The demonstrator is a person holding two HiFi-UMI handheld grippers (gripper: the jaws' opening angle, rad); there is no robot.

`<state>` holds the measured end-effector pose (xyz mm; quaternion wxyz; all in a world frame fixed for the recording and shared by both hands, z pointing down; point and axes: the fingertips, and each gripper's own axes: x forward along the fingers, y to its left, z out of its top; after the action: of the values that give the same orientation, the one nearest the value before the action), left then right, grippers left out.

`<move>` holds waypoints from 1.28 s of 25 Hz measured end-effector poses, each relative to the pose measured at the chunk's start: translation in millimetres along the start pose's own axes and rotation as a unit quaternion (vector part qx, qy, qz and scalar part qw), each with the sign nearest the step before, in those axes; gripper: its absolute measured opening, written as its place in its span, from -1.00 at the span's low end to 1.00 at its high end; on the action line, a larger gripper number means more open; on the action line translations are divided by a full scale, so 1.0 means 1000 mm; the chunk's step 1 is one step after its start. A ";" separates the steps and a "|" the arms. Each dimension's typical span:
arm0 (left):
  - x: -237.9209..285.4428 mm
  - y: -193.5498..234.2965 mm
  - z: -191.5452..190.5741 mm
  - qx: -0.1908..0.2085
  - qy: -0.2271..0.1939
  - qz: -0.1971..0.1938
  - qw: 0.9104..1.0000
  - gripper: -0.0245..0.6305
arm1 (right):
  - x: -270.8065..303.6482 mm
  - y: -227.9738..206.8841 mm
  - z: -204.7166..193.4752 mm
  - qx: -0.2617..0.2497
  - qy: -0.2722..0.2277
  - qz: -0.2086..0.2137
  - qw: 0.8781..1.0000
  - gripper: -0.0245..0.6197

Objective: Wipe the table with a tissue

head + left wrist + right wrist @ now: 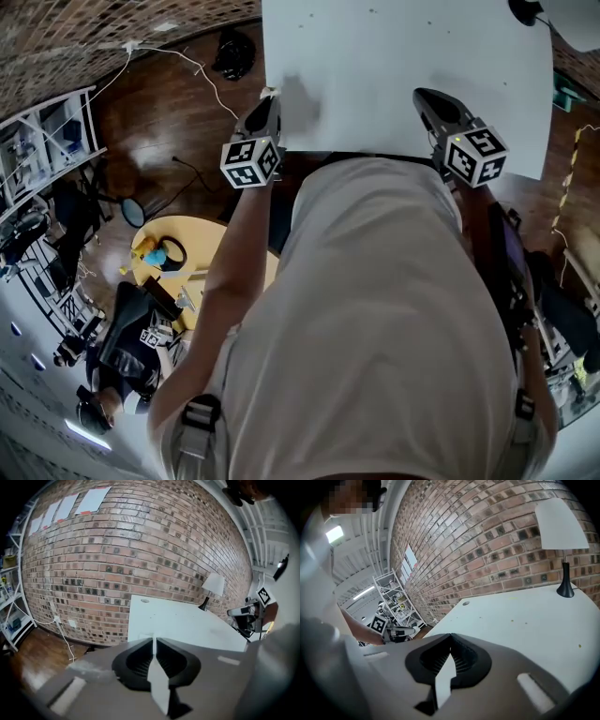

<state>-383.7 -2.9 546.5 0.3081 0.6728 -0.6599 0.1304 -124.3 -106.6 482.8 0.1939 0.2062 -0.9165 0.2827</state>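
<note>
Tissue (146, 636) scrap sits pinched in left gripper (154, 642) fingers; right gripper (451, 637) fingers closed, empty, over white table (525, 620).

We wear a pale grey shirt (375, 309), and light straps (192, 441) with dark buckles (202, 412) run low on the left and right sides. The left gripper (269, 96) and right gripper (424, 96) are grey, and each bears a white cube (251, 161) printed with black square markers. The right one's cube has a small green light (457, 141). Our fingers (136, 660) are black and ribbed on the inner faces. They curve into a leaf-shaped outline set in a flat grey body with pale rectangular slots.
</note>
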 end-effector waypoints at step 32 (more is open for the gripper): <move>0.091 -0.015 0.035 0.024 0.044 -0.028 0.998 -0.85 | 0.012 -0.009 0.008 0.022 -0.016 0.026 0.999 -0.90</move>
<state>-368.3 -97.9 568.4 0.3247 0.6916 -0.6232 0.1671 -131.8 -121.4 485.9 0.1677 0.1906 -0.9182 0.3042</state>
